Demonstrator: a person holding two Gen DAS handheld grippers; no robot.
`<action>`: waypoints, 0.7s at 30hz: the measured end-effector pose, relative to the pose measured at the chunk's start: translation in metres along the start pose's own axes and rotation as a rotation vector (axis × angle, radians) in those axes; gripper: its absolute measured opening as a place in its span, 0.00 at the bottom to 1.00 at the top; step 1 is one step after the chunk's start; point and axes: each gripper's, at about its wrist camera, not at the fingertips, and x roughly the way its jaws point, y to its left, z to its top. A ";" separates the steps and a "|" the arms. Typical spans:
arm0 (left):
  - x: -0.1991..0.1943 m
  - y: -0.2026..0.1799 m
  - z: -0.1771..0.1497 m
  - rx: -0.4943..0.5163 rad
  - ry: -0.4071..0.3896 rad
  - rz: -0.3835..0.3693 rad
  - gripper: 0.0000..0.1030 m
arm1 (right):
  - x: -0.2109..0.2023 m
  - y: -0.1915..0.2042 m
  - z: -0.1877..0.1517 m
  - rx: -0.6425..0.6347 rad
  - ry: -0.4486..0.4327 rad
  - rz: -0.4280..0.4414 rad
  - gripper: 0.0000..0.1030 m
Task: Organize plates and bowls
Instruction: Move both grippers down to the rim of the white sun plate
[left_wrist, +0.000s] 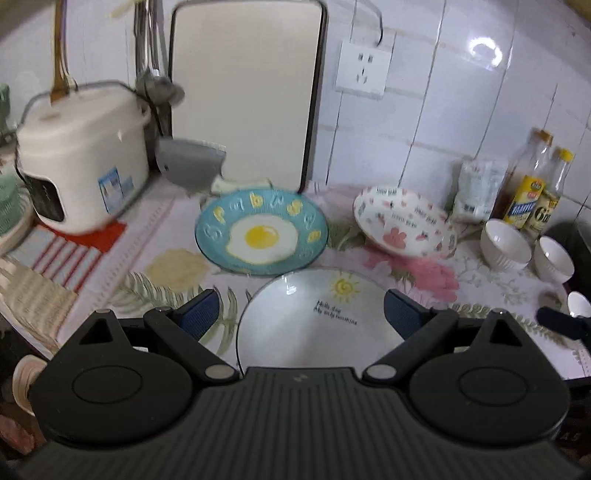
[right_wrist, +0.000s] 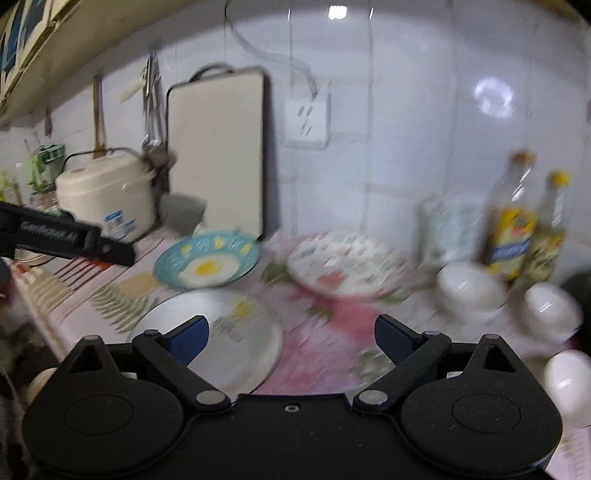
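Note:
A white plate with a sun drawing (left_wrist: 317, 325) lies flat at the counter's front, just ahead of and below my open left gripper (left_wrist: 301, 299), framed by its blue pads without touching them. Behind it sit a blue fried-egg plate (left_wrist: 262, 232) and a tilted floral plate (left_wrist: 402, 221). Three white bowls (left_wrist: 504, 243) (left_wrist: 554, 258) (left_wrist: 579, 304) stand at the right. In the blurred right wrist view, my right gripper (right_wrist: 291, 321) is open and empty over the floral cloth, with the white plate (right_wrist: 236, 332) to its left and the bowls (right_wrist: 469, 288) to its right.
A white rice cooker (left_wrist: 81, 162) stands at the back left. A cutting board (left_wrist: 247, 92) leans on the tiled wall, with a cleaver (left_wrist: 192, 162) beside it. Oil bottles (left_wrist: 532, 184) and a bag (left_wrist: 476, 192) stand at the back right. A dark pot edge (left_wrist: 580, 240) is at the far right.

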 end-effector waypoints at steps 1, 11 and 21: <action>0.006 0.001 -0.001 0.009 0.008 0.000 0.93 | 0.006 0.001 -0.002 0.000 0.003 0.004 0.90; 0.075 0.026 -0.021 -0.025 0.101 0.144 0.91 | 0.068 -0.020 -0.031 0.112 0.072 0.089 0.87; 0.097 0.062 -0.055 -0.104 0.179 0.070 0.70 | 0.102 -0.026 -0.049 0.182 0.136 0.162 0.71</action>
